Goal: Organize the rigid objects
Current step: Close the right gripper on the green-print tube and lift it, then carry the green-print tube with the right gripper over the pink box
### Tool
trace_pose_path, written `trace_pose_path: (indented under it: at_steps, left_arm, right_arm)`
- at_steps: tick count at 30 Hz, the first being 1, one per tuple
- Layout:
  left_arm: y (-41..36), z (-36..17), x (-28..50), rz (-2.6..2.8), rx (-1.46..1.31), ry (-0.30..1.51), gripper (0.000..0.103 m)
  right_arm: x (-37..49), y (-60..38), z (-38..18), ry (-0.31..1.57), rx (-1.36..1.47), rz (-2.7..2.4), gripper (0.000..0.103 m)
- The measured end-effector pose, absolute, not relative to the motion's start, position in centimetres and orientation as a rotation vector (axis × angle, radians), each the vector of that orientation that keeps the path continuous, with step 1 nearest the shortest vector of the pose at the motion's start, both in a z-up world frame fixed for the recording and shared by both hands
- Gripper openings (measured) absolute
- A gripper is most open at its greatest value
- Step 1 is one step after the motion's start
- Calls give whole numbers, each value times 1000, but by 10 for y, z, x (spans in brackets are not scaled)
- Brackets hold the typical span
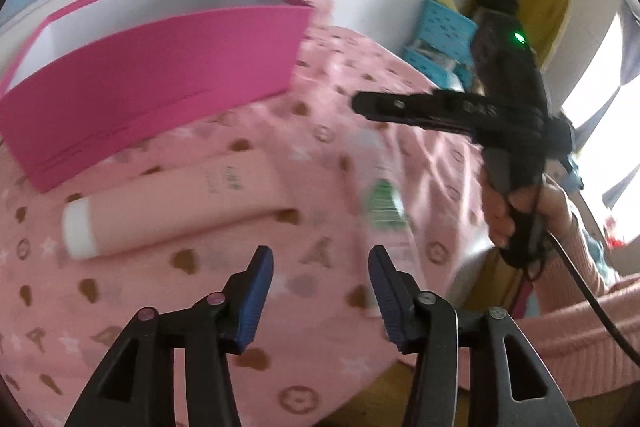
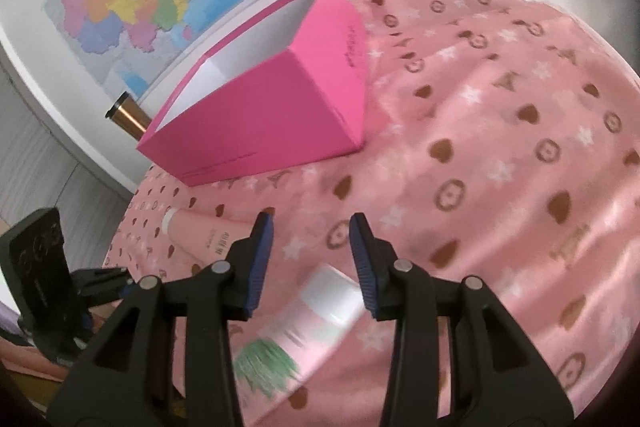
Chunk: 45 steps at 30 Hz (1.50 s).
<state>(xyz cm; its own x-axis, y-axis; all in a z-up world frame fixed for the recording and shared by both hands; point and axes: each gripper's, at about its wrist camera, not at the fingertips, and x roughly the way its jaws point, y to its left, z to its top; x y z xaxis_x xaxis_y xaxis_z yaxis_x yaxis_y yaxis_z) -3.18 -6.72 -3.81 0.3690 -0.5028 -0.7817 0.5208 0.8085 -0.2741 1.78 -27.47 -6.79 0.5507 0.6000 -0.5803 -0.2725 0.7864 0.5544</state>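
Pink tube [image 1: 180,203] on cloth, just beyond open left tongs [image 1: 320,291].

The worktop [image 2: 500,131] is covered by a pink cloth printed with brown hearts, rings, letters and white stars. An open pink box [image 2: 280,115] with a white interior stands on the cloth near the wall side. A pale pink tube [image 1: 176,207] with a white cap lies on its side just in front of the box. A second tube [image 2: 304,323] with green print lies nearby, apart from the first.
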Motion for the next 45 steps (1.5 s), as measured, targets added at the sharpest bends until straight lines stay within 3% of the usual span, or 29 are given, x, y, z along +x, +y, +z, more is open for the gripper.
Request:
trace_pose_path:
  at_steps: [21, 33, 45]
  left_arm:
    - [-139, -67, -20, -811, -22, 1072, 50]
    - [-95, -40, -31, -609, 85, 930, 50]
    - [-100, -50, -13, -627, 15, 992, 50]
  right_arm:
    - [21, -201, -83, 969, 319, 853, 46]
    - [-15, -311, -72, 859, 442, 523, 46]
    - [-45, -327, -85, 919, 454, 464, 46]
